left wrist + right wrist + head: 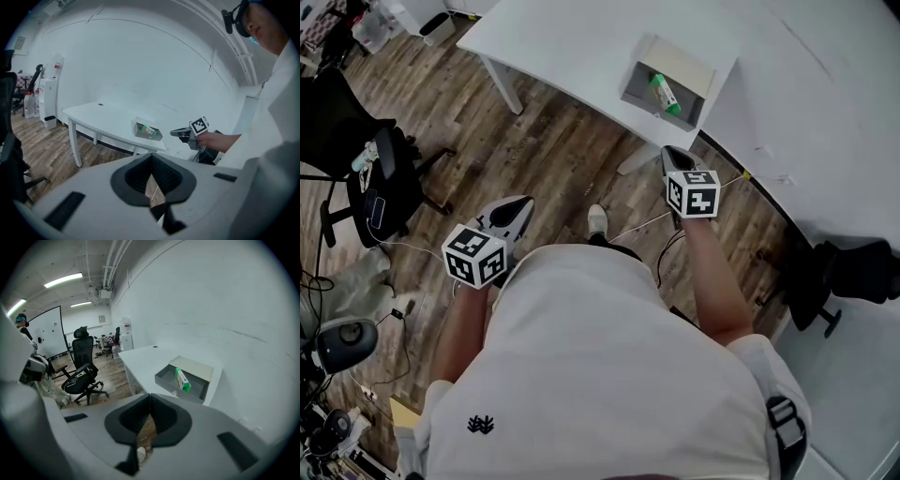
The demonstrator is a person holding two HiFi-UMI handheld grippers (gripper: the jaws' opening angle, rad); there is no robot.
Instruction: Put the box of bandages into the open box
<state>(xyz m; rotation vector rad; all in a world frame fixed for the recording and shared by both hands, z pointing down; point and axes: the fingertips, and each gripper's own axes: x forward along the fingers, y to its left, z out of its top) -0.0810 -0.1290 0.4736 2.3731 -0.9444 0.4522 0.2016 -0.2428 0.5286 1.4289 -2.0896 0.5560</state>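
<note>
- The person stands back from the table, both forearms bent and held out at waist height. The left gripper [521,202] is low at the person's left side, over the floor. The right gripper [667,151] is held further forward, its tip close to the table's near corner.
- The left gripper's jaws are clenched, pads meeting, with nothing between them.
- The right gripper's jaws are likewise pressed together and empty.
- The rectangular white table [572,47] ends in a corner just ahead of the right gripper. Brown wooden plank floor [553,155] lies open between the person and the table.
- A black office chair [370,178] stands well to the left. A plain white wall [225,310] runs along the right.
- The shallow grey open cardboard box [639,92] sits at that table corner, its pale lid folded back.
- The green-and-white oblong carton of bandages [666,93] is inside the grey box, near the lid side, well apart from both grippers.
</note>
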